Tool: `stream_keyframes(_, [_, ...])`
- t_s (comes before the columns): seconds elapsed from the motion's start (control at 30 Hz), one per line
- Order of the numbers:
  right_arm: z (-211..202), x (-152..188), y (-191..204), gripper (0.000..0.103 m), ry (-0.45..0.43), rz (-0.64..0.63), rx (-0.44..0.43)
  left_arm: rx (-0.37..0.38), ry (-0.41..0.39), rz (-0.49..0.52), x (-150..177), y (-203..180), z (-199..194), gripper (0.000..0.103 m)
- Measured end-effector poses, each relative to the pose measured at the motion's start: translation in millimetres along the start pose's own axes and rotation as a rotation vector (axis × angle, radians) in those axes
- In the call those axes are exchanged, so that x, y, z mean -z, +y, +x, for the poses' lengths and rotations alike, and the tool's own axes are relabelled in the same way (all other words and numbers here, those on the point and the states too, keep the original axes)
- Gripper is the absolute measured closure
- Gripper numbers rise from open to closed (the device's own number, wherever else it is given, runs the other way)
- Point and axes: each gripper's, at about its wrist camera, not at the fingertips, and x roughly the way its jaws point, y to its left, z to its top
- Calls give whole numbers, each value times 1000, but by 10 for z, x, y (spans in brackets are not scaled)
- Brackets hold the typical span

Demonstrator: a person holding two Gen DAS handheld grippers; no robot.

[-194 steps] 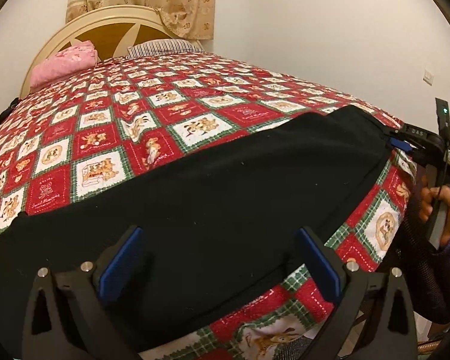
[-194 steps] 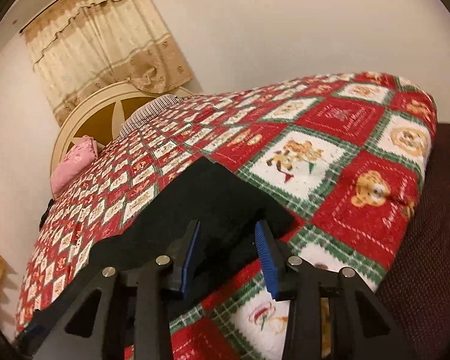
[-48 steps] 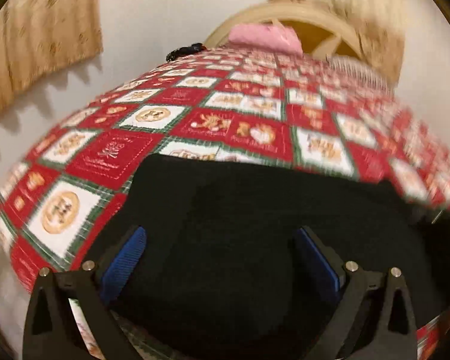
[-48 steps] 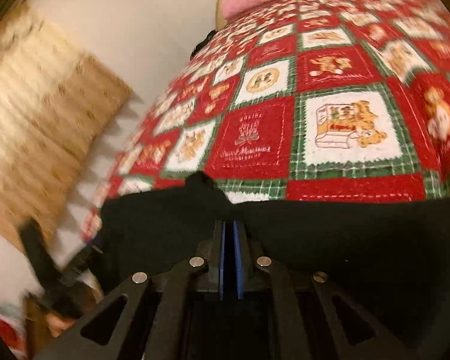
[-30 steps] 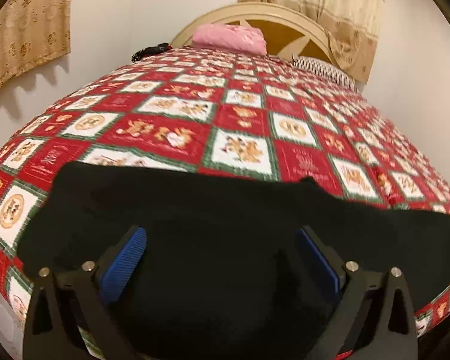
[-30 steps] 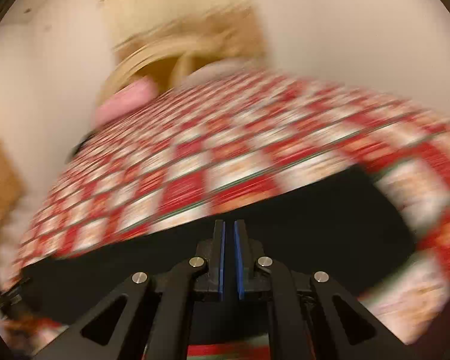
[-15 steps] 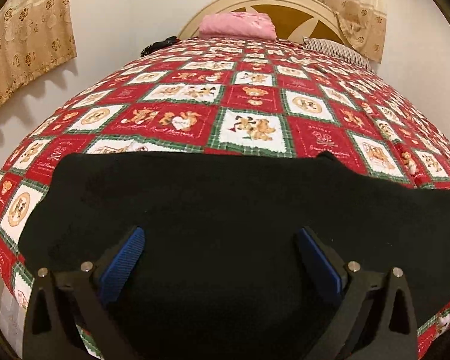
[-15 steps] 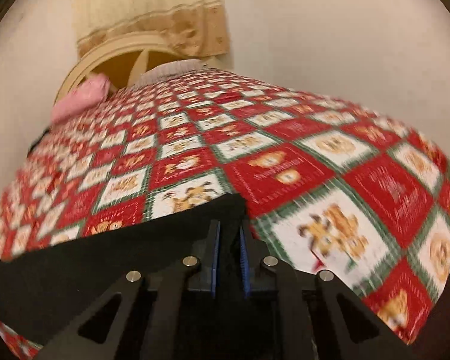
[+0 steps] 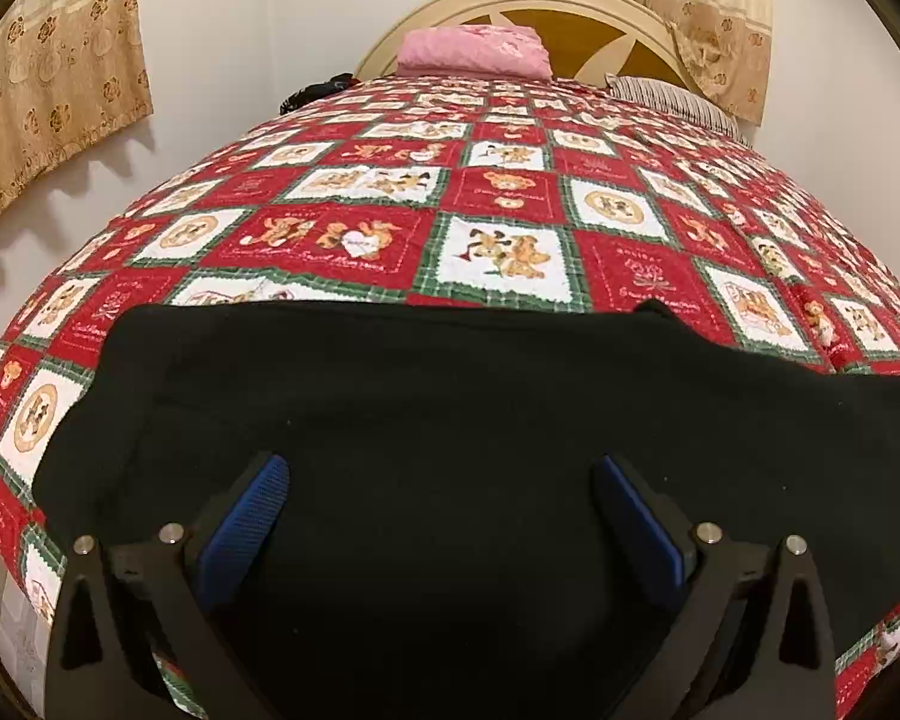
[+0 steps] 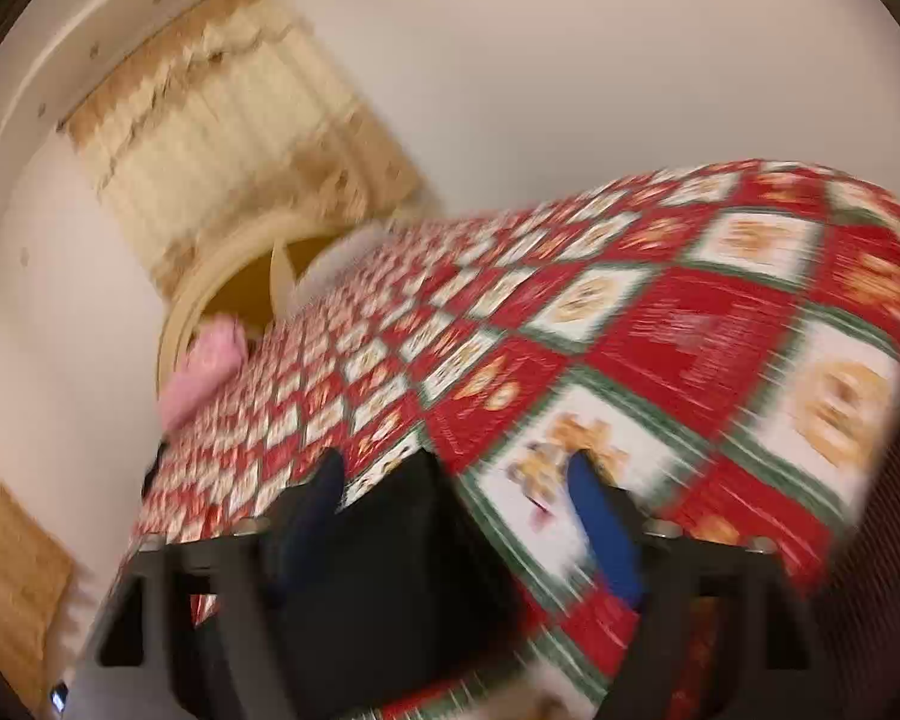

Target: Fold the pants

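pants (image 9: 450, 420) lie flat on quilt (image 9: 510, 192), directly ahead under both tools | left gripper (image 9: 444, 504) jaws apart, empty, poised for an edge | right gripper (image 10: 456, 516) jaws apart, beside pants corner, blurred

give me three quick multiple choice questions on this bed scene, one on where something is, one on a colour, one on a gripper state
1. Where is the pink pillow?
A. by the headboard
B. on the pants
C. on the floor

2. What colour are the pants?
A. red
B. black
C. beige

3. How does the left gripper stand?
A. shut on the pants
B. shut, empty
C. open

Answers:
1. A, it lies at the far end against the headboard.
2. B, a dark spread on the red quilt.
3. C, its blue pads sit wide apart.
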Motion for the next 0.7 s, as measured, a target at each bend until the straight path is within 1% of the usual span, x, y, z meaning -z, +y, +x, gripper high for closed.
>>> stream_keyframes(0.13, [34,369,155,24,55,-114,76,1,0,0,-3,6,1,0])
stream_keyframes(0.2, [45,490,311,25,26,-199,123,3,-1,0,-3,4,2,0])
stream_keyframes(0.23, [86,537,405,25,38,-233,130,4,-1,-1,-2,6,2,0])
stream_keyframes(0.27, [121,549,451,32,45,-251,136,4,-2,-1,-1,8,4,0])
stream_keyframes(0.3, [180,589,560,43,66,-288,147,3,-1,-1,-3,6,4,0])
stream_keyframes(0.4, [353,628,707,58,94,-353,211,5,-2,-1,-2,11,3,0])
stream_keyframes(0.43, [397,617,723,59,99,-348,223,7,-4,-2,1,19,2,0])
stream_keyframes(0.47, [424,593,711,63,99,-325,226,7,-4,-2,-2,11,2,0])
stream_keyframes(0.5, [427,574,693,77,97,-308,234,10,-5,-2,-1,16,4,0])
stream_keyframes(0.53, [421,536,666,86,101,-300,232,11,-6,-2,-1,14,3,0])
stream_keyframes(0.57, [440,514,653,91,112,-288,215,12,-6,-3,-1,11,3,0])
stream_keyframes(0.6, [450,491,685,93,120,-292,226,14,-7,-3,-1,11,4,0])
stream_keyframes(0.63, [375,497,734,94,115,-306,230,18,-8,-3,-1,16,5,0])
stream_keyframes(0.7, [228,514,906,94,74,-339,190,23,-11,-4,3,18,1,0])
